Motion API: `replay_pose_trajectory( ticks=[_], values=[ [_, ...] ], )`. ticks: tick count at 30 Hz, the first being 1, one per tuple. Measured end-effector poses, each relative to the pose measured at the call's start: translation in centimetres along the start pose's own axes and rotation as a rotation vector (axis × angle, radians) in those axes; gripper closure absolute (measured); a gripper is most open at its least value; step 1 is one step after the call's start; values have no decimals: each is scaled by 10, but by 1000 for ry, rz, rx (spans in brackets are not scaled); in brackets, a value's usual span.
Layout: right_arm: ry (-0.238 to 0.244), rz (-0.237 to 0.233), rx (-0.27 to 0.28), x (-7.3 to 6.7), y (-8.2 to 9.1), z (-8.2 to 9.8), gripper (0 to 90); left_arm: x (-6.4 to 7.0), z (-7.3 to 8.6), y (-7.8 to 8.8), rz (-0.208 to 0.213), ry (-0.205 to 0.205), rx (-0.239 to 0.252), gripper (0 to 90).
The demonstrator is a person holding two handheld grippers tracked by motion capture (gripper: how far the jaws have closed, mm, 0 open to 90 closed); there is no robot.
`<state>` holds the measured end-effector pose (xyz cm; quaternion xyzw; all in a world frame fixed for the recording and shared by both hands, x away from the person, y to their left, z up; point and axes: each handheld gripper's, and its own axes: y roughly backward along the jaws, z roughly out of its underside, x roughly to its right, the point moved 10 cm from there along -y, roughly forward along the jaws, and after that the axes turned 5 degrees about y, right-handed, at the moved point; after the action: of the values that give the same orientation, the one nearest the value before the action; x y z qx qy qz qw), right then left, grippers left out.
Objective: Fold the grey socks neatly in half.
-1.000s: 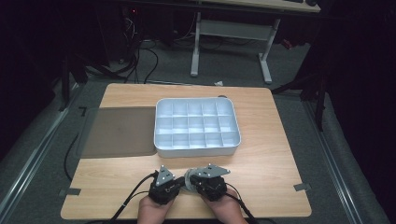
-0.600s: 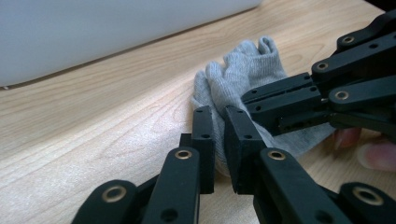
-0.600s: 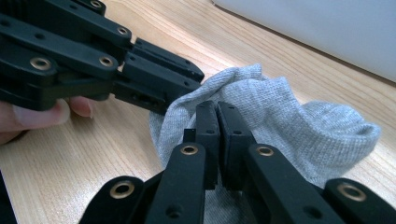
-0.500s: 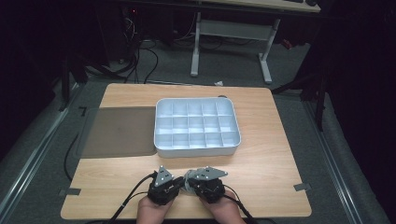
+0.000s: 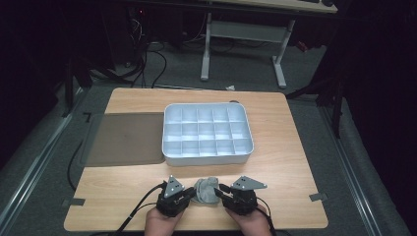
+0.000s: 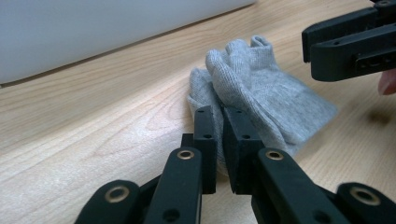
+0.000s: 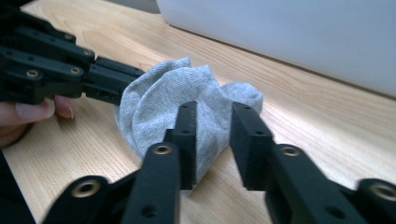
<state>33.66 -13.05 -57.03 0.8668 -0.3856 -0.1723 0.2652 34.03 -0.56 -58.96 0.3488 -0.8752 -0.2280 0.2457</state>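
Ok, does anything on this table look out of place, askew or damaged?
Only the grey sock: it lies crumpled in a bunch between the two grippers rather than flat. The left gripper pinches its edge; the right gripper has just been opening, jaws apart around it. The white compartment tray sits square and undamaged.

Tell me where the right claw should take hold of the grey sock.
Grip the grey sock at its raised, bunched fold, coming in low from the right claw's own side; the left claw already pinches the opposite edge, and that fold stands off the table.
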Motion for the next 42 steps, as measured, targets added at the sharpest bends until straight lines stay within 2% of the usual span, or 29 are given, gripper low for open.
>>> replay_pose_trajectory(
  ticks=[2,3,4,5,6,8,13,14,15,18,24,28,30,32,33,35,38,42],
  values=[
    [-30,2,0,3,-1,2,636,1,1,0,-1,-5,-3,838],
    [-52,-6,-5,5,-3,4,658,1,1,0,-1,-5,-4,839],
    [-52,-6,-5,5,-3,4,658,2,1,0,-1,-7,-5,839],
    [-80,-26,-13,5,-4,8,664,2,1,0,-5,-12,-5,841],
    [-80,-26,-13,5,-4,8,664,2,1,0,-5,-15,-5,841],
    [-95,-54,-19,3,-7,10,665,3,2,0,-6,-20,-7,842],
    [-74,-58,-59,-2,-17,16,671,3,2,-1,-10,-28,-9,844],
    [-67,-53,-62,-3,-17,16,719,4,2,-1,-8,-30,-9,844],
    [-39,-36,-62,-3,-18,15,801,4,2,0,-8,-35,-10,844],
    [-21,-30,-57,-4,-17,13,830,5,3,0,-7,-37,-12,844],
    [27,-19,-2,-10,-12,0,829,7,3,-1,-9,-55,-15,843],
    [44,-16,-51,-11,-20,8,781,8,3,-1,-14,-63,-14,838],
    [47,-13,-58,-10,-21,9,779,8,4,-1,-16,-68,-17,834],
    [66,1,-69,-9,-23,12,776,8,3,-2,-12,-68,-20,775],
    [74,8,-70,-9,-23,12,776,8,3,-1,-11,-66,-21,775],
    [91,21,-71,-10,-24,13,776,5,-1,2,-20,-56,0,729],
    [100,27,-71,-10,-24,13,777,-1,-11,13,-39,-47,47,716],
    [96,25,-68,-10,-25,13,777,3,-28,24,-34,-45,109,792]
  ],
)
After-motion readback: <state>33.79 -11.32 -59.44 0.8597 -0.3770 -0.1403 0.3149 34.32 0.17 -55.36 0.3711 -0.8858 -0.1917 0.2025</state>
